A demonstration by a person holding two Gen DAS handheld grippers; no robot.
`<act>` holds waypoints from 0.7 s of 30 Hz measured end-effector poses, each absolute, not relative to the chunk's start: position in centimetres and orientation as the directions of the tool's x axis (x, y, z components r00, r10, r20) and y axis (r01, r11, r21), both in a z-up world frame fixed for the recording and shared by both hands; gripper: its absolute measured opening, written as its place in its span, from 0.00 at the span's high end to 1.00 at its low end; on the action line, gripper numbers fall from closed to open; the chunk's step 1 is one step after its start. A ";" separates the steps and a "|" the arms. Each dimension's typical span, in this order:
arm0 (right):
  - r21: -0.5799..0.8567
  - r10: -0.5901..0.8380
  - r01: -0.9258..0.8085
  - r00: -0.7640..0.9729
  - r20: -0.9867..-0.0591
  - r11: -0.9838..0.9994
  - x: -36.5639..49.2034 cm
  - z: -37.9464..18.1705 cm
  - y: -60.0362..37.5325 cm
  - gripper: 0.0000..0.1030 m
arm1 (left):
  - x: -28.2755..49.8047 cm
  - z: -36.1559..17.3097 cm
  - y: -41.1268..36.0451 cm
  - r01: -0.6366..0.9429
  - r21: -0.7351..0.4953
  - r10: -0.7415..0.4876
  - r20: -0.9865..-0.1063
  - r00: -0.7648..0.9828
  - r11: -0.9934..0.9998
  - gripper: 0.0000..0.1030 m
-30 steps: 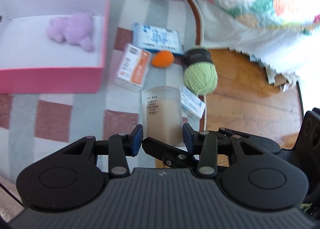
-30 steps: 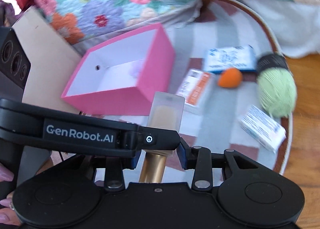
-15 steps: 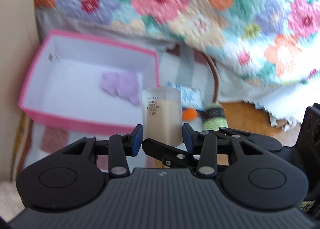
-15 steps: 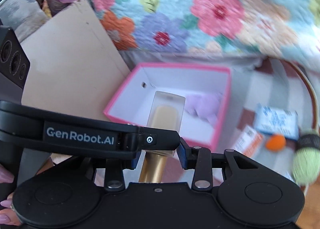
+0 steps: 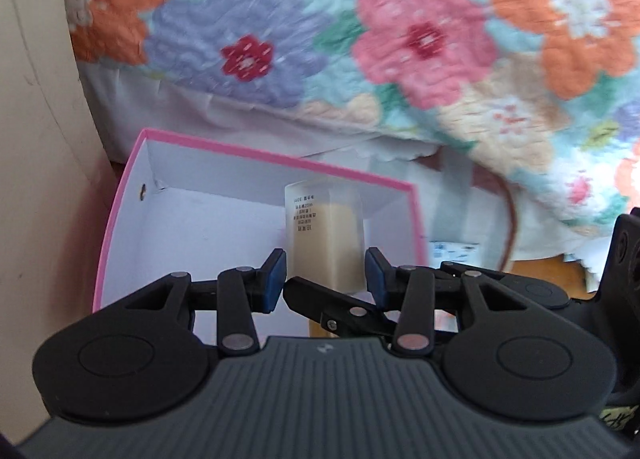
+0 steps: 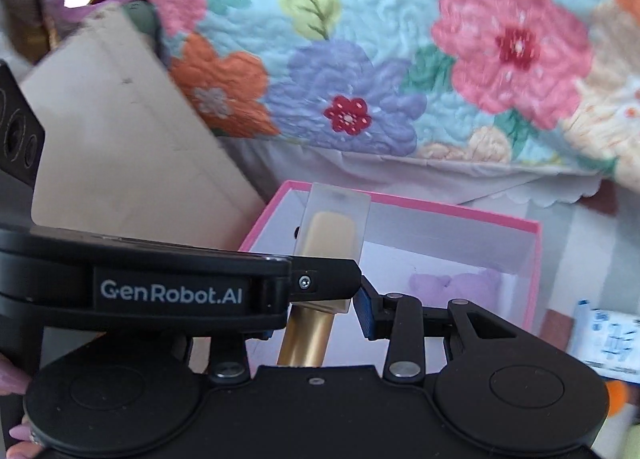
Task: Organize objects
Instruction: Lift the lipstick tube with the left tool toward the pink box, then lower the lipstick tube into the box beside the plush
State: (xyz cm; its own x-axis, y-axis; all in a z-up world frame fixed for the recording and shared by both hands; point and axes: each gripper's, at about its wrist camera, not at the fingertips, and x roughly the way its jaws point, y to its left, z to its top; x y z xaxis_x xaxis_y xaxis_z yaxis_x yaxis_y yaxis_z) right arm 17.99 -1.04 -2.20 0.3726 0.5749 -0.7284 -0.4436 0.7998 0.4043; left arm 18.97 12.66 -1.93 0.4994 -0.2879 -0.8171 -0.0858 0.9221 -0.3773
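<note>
A frosted bottle of beige liquid with a gold cap hangs over the open pink box. My left gripper is shut on its body, a blue pad on either side. My right gripper is shut on the same bottle near the cap; its left pad is hidden behind the left gripper's black body, which crosses the right wrist view. A finger of the right gripper crosses below the bottle in the left wrist view. A lilac plush toy lies inside the pink box.
A floral quilt hangs behind the box. A beige panel stands at its left. On the striped rug to the right lie a blue-and-white packet and an orange item. Wood floor shows at right. A person's fingertips hold the gripper.
Both grippers have carried the bottle away from the items on the rug to above the pink box. The views have swung up toward the quilt. The grips are unchanged.
</note>
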 end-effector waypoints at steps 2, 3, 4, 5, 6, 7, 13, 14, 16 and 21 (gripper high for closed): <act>0.427 0.579 -0.424 0.348 -0.737 0.799 19.2 -4.3 -0.3 0.58 | 20.0 -3.9 13.3 -0.100 -0.381 -0.291 -0.827 0.481 0.919 0.60; 0.427 0.577 -0.421 0.343 -0.741 0.800 19.7 -5.1 0.1 0.58 | 20.5 -4.9 13.6 -0.108 -0.389 -0.297 -0.830 0.473 0.915 0.60; 0.431 0.572 -0.410 0.334 -0.749 0.804 20.3 -6.1 0.3 0.58 | 21.0 -5.8 13.8 -0.115 -0.395 -0.301 -0.832 0.466 0.911 0.60; 0.432 0.567 -0.400 0.328 -0.756 0.808 20.6 -6.8 0.4 0.58 | 21.5 -6.6 13.9 -0.124 -0.400 -0.305 -0.834 0.461 0.908 0.60; 0.423 0.556 -0.396 0.325 -0.765 0.815 21.1 -7.5 0.7 0.58 | 22.0 -7.4 14.0 -0.133 -0.400 -0.302 -0.837 0.456 0.907 0.60; 0.419 0.547 -0.390 0.319 -0.774 0.820 21.6 -8.2 0.9 0.58 | 22.5 -8.1 14.0 -0.137 -0.396 -0.297 -0.839 0.456 0.908 0.60; 0.423 0.525 -0.362 0.253 -0.813 0.830 24.7 -11.7 1.7 0.58 | 24.8 -11.7 15.0 -0.200 -0.422 -0.316 -0.856 0.409 0.884 0.60; 0.423 0.521 -0.360 0.241 -0.819 0.831 25.1 -12.2 1.8 0.58 | 25.1 -12.2 15.0 -0.204 -0.427 -0.322 -0.857 0.402 0.881 0.60; 0.420 0.513 -0.356 0.224 -0.829 0.835 25.6 -12.9 1.8 0.58 | 25.7 -12.9 14.9 -0.216 -0.428 -0.325 -0.862 0.389 0.878 0.60; 0.423 0.497 -0.321 0.199 -0.845 0.847 26.9 -14.6 1.4 0.58 | 26.9 -14.5 14.4 -0.246 -0.433 -0.332 -0.871 0.363 0.867 0.60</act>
